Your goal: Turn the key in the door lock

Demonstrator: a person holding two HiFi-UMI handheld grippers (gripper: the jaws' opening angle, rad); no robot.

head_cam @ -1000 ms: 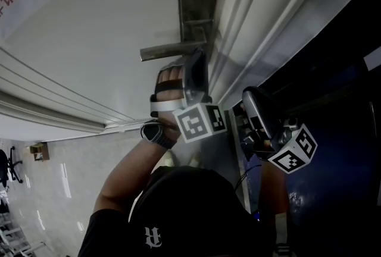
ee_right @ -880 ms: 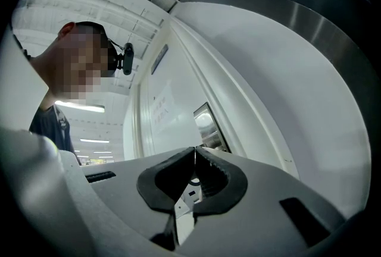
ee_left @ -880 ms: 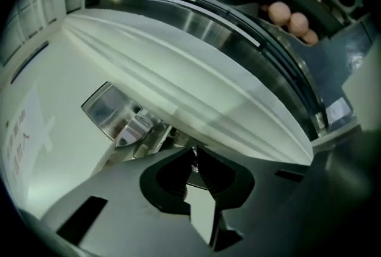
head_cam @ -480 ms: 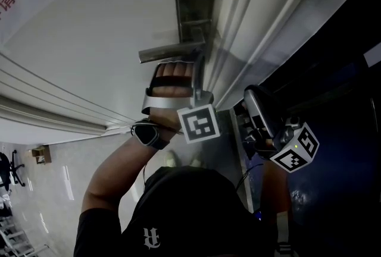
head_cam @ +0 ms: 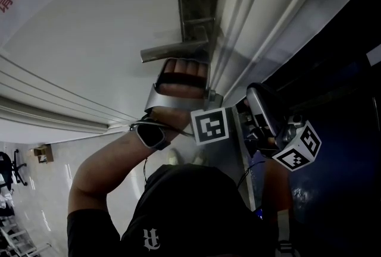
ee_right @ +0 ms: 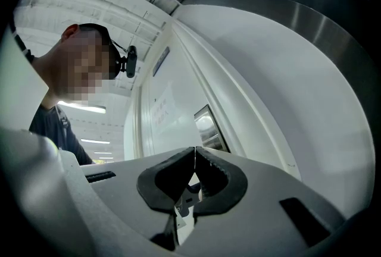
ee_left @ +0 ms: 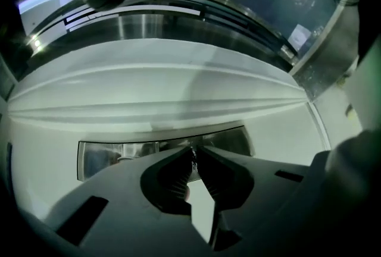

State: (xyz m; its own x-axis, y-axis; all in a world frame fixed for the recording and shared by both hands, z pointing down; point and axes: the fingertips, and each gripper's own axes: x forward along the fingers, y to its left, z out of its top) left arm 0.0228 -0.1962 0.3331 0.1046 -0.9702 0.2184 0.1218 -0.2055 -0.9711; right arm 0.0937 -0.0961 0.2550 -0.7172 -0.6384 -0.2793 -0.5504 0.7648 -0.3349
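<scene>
The key (ee_left: 193, 157) stands in the metal lock plate (ee_left: 107, 157) on the white door (head_cam: 101, 35), on the near side of the lever handle (head_cam: 172, 51); the left gripper (ee_left: 194, 150) has its tips nipped onto that thin bright sliver, the jaws having just closed a little further with the key between them.

To the left of the lock the door face is broad and bare; to the right the door edge and the stepped white frame mouldings (head_cam: 262, 6) run close beside the hand (head_cam: 181, 78), with a dark blue panel (head_cam: 339, 71) beyond; the lever lies just on the far side of the knuckles.

The right gripper (ee_right: 194, 151) hangs nearer and to the right, beside the frame and apart from the door; its tips meet with nothing between them.

The head view hides the left jaws behind the hand and the marker cube (head_cam: 210, 126); only the left gripper view shows the pinch; the right gripper view alone shows the person's head, and the plate far off.
</scene>
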